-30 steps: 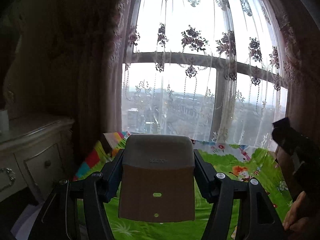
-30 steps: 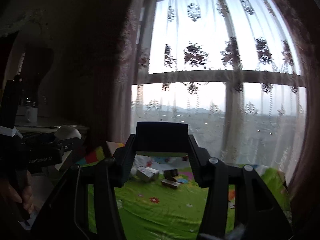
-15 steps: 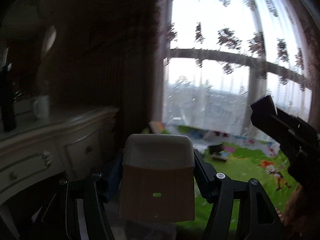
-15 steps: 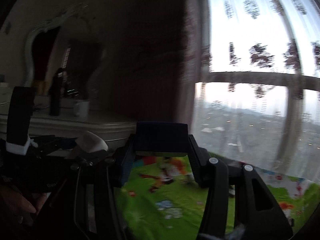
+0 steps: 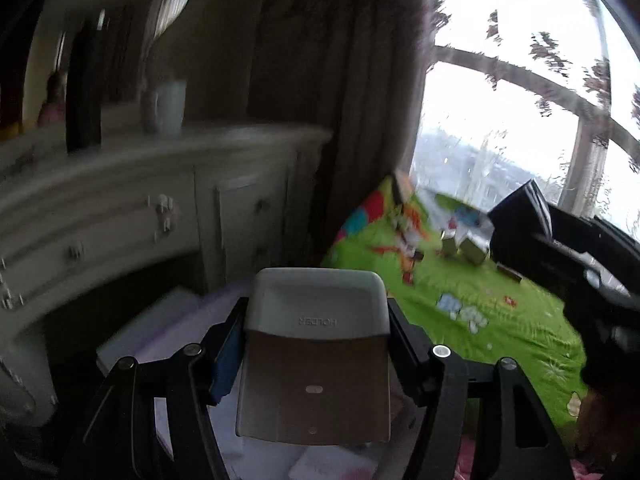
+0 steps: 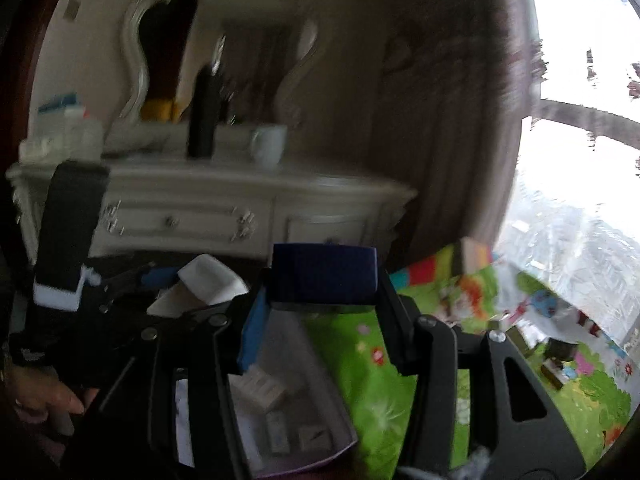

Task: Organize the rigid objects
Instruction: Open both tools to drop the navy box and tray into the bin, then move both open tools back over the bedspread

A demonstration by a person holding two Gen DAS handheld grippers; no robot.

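Observation:
My left gripper (image 5: pixel 316 314) is shut on a brown box with a grey cap marked HOLDER (image 5: pixel 316 392); the fingers press its two sides. My right gripper (image 6: pixel 324 286) is shut on a dark blue box (image 6: pixel 323 268). In the right wrist view the left gripper (image 6: pixel 120 308) shows at the left, the pale end of its box (image 6: pixel 210 280) sticking out. The left wrist view catches the right gripper (image 5: pixel 568 256) and its dark box (image 5: pixel 520 212) at the right edge. Below both grippers lies a grey bin with a purple rim (image 6: pixel 310 360), holding several small boxes (image 6: pixel 260 388).
A white dresser (image 6: pixel 220 210) stands behind the bin, with a mug (image 6: pixel 270 146) and a dark bottle (image 6: pixel 204 116) on top. A green play mat (image 5: pixel 480 320) spreads to the right, with several small boxes (image 5: pixel 464 246) near the curtained window. A hand (image 6: pixel 44 396) grips the left tool.
Both views have swung left from the window to the dresser and dipped down. The bin has come into sight under the grippers. Each box stays held in its gripper.

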